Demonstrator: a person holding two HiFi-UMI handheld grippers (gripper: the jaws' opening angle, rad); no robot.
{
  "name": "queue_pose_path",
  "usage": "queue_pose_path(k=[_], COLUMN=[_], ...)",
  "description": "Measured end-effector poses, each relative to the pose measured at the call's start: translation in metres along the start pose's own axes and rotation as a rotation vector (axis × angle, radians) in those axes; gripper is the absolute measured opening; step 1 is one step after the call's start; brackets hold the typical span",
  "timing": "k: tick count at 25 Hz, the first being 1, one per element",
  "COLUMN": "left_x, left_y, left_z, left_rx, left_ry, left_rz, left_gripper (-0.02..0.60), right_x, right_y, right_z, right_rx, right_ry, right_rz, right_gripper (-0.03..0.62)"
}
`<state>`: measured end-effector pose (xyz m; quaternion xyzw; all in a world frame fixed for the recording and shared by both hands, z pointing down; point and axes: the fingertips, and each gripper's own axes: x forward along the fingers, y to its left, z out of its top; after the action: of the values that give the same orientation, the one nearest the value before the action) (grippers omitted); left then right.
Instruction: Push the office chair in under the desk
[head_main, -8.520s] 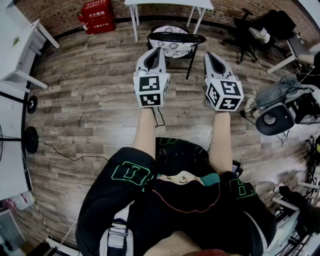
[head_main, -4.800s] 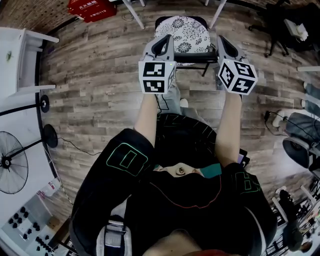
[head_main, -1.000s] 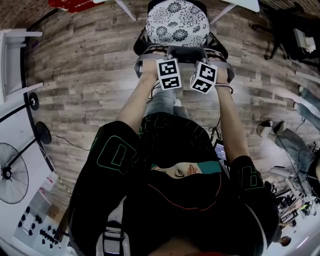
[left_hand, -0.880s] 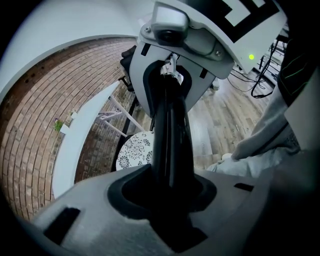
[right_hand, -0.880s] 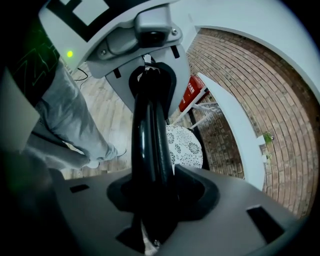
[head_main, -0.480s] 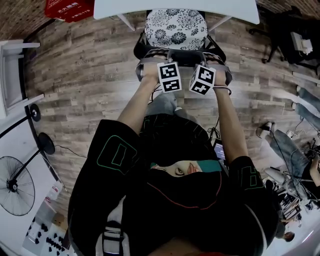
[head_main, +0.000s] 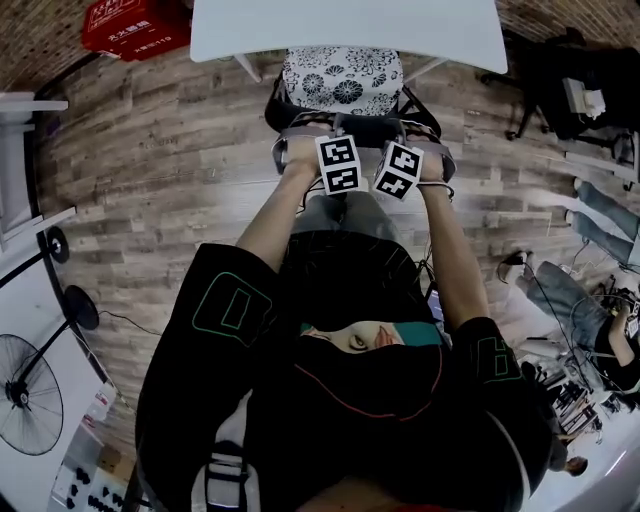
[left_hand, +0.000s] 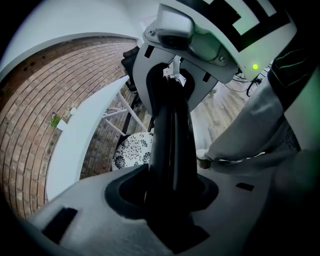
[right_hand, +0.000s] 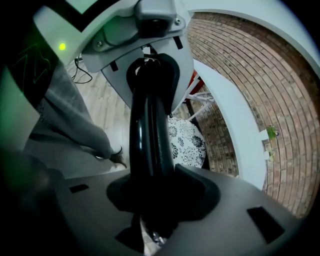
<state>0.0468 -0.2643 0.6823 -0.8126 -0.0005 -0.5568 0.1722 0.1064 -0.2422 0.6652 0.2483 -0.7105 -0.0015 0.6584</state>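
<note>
The chair has a black-and-white flowered seat (head_main: 340, 80) and a black backrest rail (head_main: 365, 130). The seat's far part lies under the white desk (head_main: 345, 28). My left gripper (head_main: 308, 132) and right gripper (head_main: 428, 135) sit side by side on the rail. In the left gripper view the rail (left_hand: 172, 130) runs between the left gripper's (left_hand: 170, 200) jaws, which are opening. The right gripper (right_hand: 155, 200) is shut on the rail (right_hand: 150, 130). Seat (right_hand: 186, 142) and desk (right_hand: 235, 130) lie beyond.
A red box (head_main: 125, 25) lies on the wood floor left of the desk. A black office chair (head_main: 560, 70) stands at the right, a floor fan (head_main: 25, 400) and a white table (head_main: 15, 250) at the left. Cables and clutter crowd the right edge.
The chair and both grippers have moved forward toward the desk. More of the seat has gone under the desk top. Both grippers stay on the rail.
</note>
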Motion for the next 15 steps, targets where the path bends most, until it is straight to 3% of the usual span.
queue_pose_path(k=[15], left_x=[0.018], left_y=[0.053], left_z=[0.004], left_rx=[-0.015], left_ry=[-0.002], left_rz=[-0.004], left_gripper=[0.170], right_x=[0.015], right_y=[-0.054], right_z=[-0.001], right_rx=[0.000], right_ry=[-0.019], right_rz=[0.014], right_gripper=[0.154])
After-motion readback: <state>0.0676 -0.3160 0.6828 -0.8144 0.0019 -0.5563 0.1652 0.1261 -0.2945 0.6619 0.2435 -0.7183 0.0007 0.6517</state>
